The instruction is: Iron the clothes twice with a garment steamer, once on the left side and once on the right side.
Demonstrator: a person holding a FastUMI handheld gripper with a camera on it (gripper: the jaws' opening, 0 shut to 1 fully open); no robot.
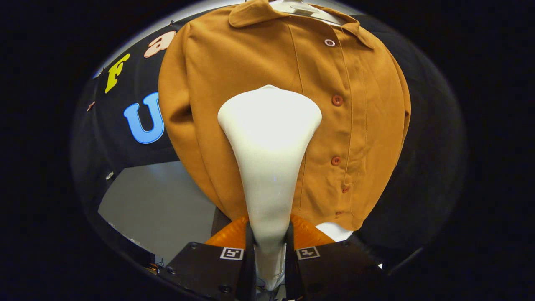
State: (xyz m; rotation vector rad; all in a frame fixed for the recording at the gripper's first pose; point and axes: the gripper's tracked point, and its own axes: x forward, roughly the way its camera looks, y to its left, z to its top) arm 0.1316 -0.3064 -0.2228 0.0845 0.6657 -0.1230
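A brown buttoned shirt (359,125) with a collar hangs on a hanger (299,9) in front of the black booth wall. My gripper (269,240) is shut on the narrow handle of a white garment steamer (269,138), both fingers pressing its sides. The steamer's wide head points at the shirt, over its left half, just left of the button row (337,100). Whether the head touches the cloth I cannot tell. The steamer hides the middle of the shirt's left panel.
A grey surface (154,205) lies below and left of the shirt. Something white (334,230) peeks out under the shirt's hem on the right. The shirt's left sleeve (184,104) hangs beside the wall.
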